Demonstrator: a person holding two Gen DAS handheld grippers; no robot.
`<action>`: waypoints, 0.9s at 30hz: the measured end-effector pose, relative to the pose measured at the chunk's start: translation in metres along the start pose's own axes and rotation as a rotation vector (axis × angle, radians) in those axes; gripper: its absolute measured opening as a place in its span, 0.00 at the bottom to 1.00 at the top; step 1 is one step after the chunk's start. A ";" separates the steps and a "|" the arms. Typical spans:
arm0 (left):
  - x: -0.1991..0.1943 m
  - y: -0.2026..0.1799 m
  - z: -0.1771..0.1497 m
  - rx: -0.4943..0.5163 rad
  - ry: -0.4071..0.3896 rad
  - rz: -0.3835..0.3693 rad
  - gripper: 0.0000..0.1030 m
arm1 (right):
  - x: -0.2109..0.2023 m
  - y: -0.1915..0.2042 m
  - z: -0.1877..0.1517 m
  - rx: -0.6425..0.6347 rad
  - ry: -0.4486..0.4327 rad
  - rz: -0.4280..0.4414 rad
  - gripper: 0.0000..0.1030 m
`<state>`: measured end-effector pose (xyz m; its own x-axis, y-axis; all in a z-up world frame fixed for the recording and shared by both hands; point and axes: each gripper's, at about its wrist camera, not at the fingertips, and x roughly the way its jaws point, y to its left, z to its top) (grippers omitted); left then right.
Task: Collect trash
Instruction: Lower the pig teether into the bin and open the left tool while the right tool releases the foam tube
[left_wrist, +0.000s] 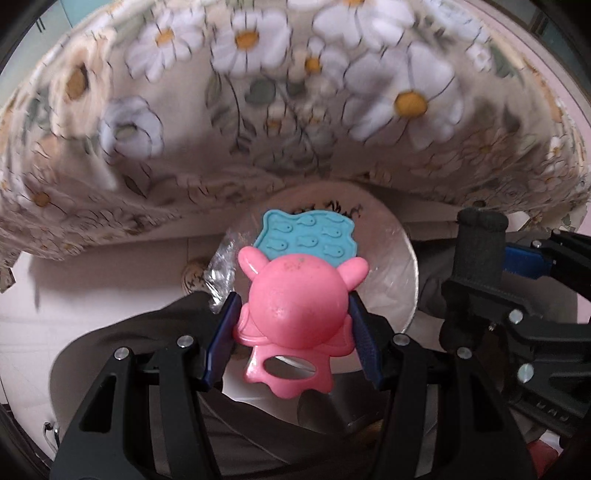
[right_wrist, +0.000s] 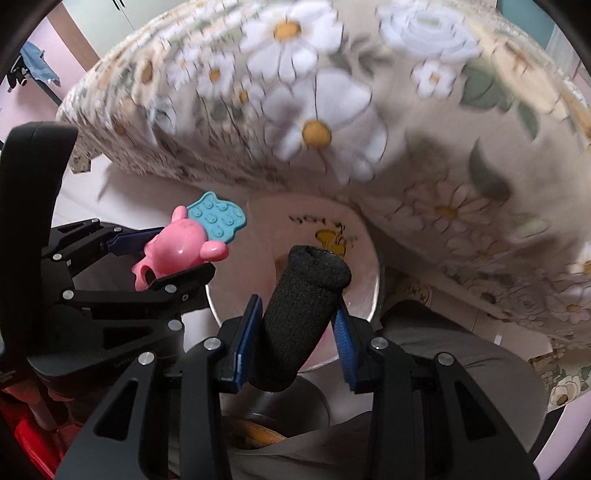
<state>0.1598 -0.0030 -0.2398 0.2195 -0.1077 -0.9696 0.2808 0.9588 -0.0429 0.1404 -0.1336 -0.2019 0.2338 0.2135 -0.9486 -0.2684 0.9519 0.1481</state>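
Both tongs are clenched on trash: the left tongs (left_wrist: 291, 325) grip a pink plastic teether toy (left_wrist: 293, 306) with a blue fish-embossed tab (left_wrist: 308, 240), and the right tongs (right_wrist: 297, 332) grip a black foam tube (right_wrist: 301, 314). Both items are held at lower centre of each frame, above a plastic-lined bin (right_wrist: 364, 254) beside the floral-clothed table (left_wrist: 295, 110). Each item is best centred over the bin opening before release, with the liner rim kept clear.
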 end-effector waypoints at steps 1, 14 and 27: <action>0.006 0.001 0.001 -0.004 0.012 -0.002 0.57 | 0.005 0.000 -0.001 0.000 0.011 0.000 0.39; 0.080 0.004 0.003 -0.050 0.159 -0.032 0.57 | 0.076 -0.007 -0.007 0.019 0.166 -0.009 0.39; 0.131 0.007 0.017 -0.089 0.239 -0.039 0.57 | 0.129 -0.016 -0.002 0.039 0.243 -0.016 0.39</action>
<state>0.2070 -0.0146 -0.3632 -0.0195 -0.0904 -0.9957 0.1988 0.9757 -0.0924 0.1728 -0.1214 -0.3269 0.0051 0.1435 -0.9896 -0.2291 0.9635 0.1385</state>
